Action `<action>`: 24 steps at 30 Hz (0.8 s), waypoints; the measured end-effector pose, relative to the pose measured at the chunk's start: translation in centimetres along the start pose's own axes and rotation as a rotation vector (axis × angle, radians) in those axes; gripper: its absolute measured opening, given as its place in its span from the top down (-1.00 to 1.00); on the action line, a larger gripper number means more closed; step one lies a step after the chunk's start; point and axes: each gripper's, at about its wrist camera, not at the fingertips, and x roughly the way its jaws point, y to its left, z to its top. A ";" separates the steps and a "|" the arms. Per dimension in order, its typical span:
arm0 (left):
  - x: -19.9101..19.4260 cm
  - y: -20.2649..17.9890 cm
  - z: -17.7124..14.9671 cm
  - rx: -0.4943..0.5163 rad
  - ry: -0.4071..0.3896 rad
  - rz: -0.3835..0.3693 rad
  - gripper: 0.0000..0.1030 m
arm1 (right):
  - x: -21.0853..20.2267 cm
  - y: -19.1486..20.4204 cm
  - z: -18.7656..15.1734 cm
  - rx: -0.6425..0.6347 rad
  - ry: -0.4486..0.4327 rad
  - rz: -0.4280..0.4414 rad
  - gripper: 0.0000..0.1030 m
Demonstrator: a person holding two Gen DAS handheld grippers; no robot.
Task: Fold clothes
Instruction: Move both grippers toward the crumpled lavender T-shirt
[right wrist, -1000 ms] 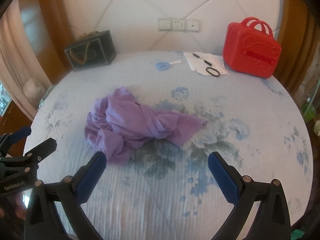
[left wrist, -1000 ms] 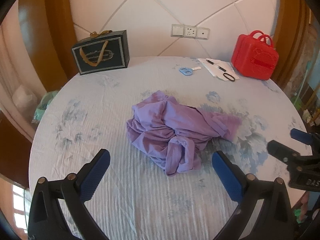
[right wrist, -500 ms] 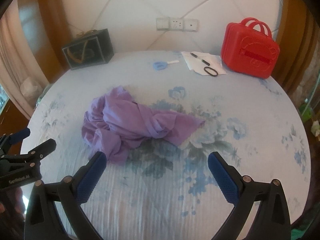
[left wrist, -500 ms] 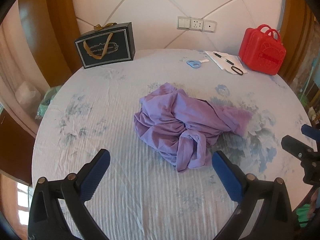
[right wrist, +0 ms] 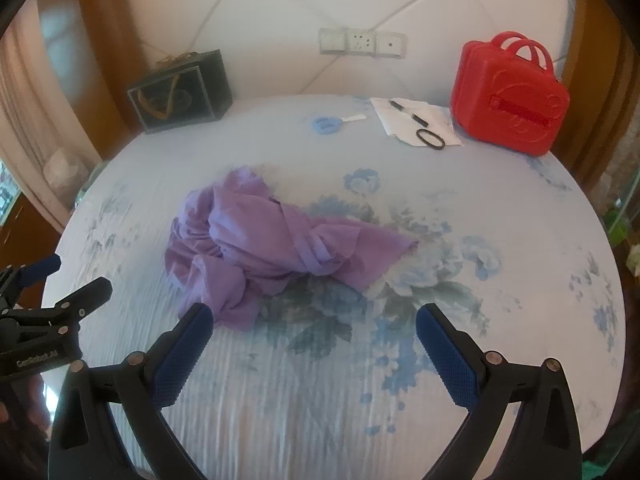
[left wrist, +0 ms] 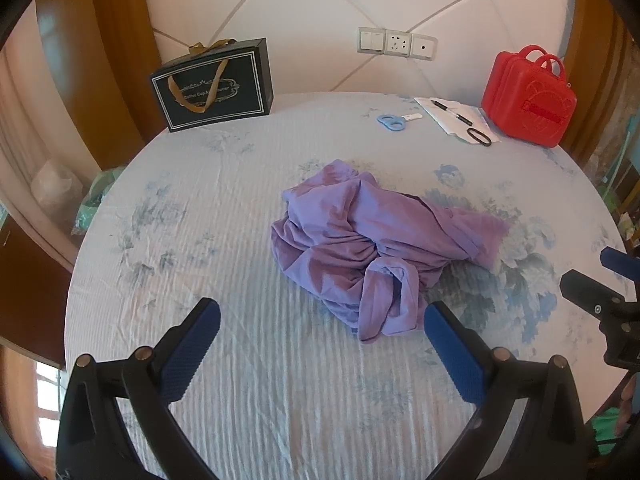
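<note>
A crumpled purple garment (left wrist: 372,248) lies in a heap near the middle of a round table with a pale blue floral cloth (left wrist: 224,208); it also shows in the right wrist view (right wrist: 272,248). My left gripper (left wrist: 320,320) is open and empty, above the table's near edge, short of the garment. My right gripper (right wrist: 312,324) is open and empty, with its left finger close to the garment's near corner. Each gripper shows at the edge of the other's view: the right one (left wrist: 608,284) and the left one (right wrist: 52,284).
At the back stand a dark gift bag (left wrist: 212,84) on the left and a red case (left wrist: 528,96) on the right. Between them lie blue scissors (left wrist: 394,122), papers with a pen (left wrist: 452,114) and a black hair tie (left wrist: 479,137). A padded wall is behind.
Both grippers have pulled back and up slightly, so the garment sits further up and to the right in the left view. The garment itself has not moved. Both stay open.
</note>
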 end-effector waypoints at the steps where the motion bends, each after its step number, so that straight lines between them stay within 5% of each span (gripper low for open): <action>1: 0.1 0.0 0.0 0.001 0.001 0.001 -1.00 | 0.1 0.0 0.0 0.001 0.002 0.002 -1.00; 24: 2.3 1.2 0.3 -0.011 0.034 0.000 -1.00 | 2.0 -1.2 0.5 0.056 0.053 0.010 -1.00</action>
